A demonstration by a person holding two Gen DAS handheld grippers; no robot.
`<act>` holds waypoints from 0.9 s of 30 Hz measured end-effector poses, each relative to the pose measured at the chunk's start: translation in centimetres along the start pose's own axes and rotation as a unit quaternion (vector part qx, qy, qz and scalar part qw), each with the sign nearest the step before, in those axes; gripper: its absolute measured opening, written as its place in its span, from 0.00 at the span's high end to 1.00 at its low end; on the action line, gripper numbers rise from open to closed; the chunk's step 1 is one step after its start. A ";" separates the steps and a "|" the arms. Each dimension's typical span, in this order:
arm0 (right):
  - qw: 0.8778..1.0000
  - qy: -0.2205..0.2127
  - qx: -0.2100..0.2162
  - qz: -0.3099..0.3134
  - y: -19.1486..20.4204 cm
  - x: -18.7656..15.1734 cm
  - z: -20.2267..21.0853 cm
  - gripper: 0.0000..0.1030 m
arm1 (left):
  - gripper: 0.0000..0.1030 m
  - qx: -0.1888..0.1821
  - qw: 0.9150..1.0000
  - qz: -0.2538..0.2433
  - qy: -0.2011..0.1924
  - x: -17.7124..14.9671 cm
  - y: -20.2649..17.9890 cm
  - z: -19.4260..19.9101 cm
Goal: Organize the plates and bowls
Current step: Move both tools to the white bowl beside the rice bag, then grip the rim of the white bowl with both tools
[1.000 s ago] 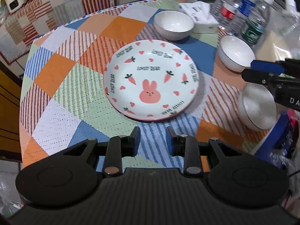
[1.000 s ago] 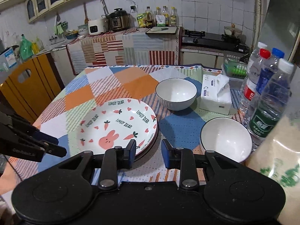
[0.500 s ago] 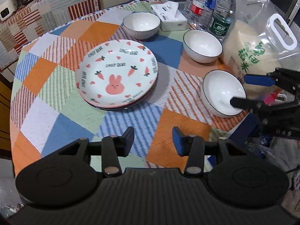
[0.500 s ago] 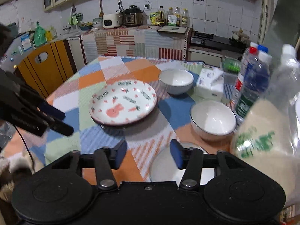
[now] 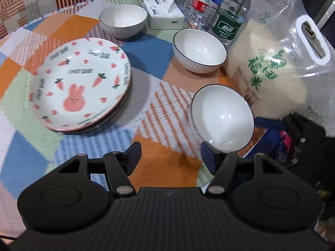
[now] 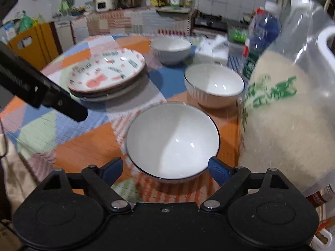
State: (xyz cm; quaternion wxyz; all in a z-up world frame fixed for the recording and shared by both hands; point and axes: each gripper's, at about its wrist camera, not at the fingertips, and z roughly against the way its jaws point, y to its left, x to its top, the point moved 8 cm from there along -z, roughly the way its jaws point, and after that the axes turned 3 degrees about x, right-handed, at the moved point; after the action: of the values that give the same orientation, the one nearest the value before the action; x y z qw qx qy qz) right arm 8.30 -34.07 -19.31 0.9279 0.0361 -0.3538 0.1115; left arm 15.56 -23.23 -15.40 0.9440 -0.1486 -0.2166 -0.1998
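Bowl (image 6: 172, 140) now sits between the right claw's (image 6: 166, 170) opening jaws.

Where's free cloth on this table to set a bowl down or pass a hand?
Free: the orange patch between the plate stack and the nearest bowl, and the blue patch between the stack, the far bowl and the middle bowl. Crowded: the right edge, where the rice bag, water bottles and tissue box hem the bowls.

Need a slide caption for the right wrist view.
Right gripper, jaws opening, approaches the nearest white ceramic bowl beside the clear rice bag.
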 end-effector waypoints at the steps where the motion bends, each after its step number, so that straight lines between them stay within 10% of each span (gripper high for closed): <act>1: 1.000 0.007 -0.010 0.000 -0.2 -0.2 -0.4 0.11 | 0.40 -0.006 1.000 0.002 -0.001 0.2 -0.3 -0.5; 8: 0.999 0.032 -0.003 -0.015 -1.0 -1.2 -2.6 0.10 | 0.42 -0.021 1.000 0.002 0.007 0.7 -2.0 -4.4; 14: 0.999 0.028 0.007 -0.018 -1.0 -1.0 -4.6 0.07 | 0.80 -0.045 0.999 -0.015 0.027 0.4 -3.7 -6.5; 27: 0.999 0.016 0.033 0.012 1.5 0.2 -5.0 0.07 | 0.83 -0.019 0.999 0.003 0.032 -0.4 -1.1 -3.6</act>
State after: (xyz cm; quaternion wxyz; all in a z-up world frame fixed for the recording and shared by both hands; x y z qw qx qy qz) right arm 11.28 -31.85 -22.94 0.9303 0.0603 -0.3357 0.1348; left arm 16.01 -25.44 -18.51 0.9480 -0.1602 -0.1822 -0.2059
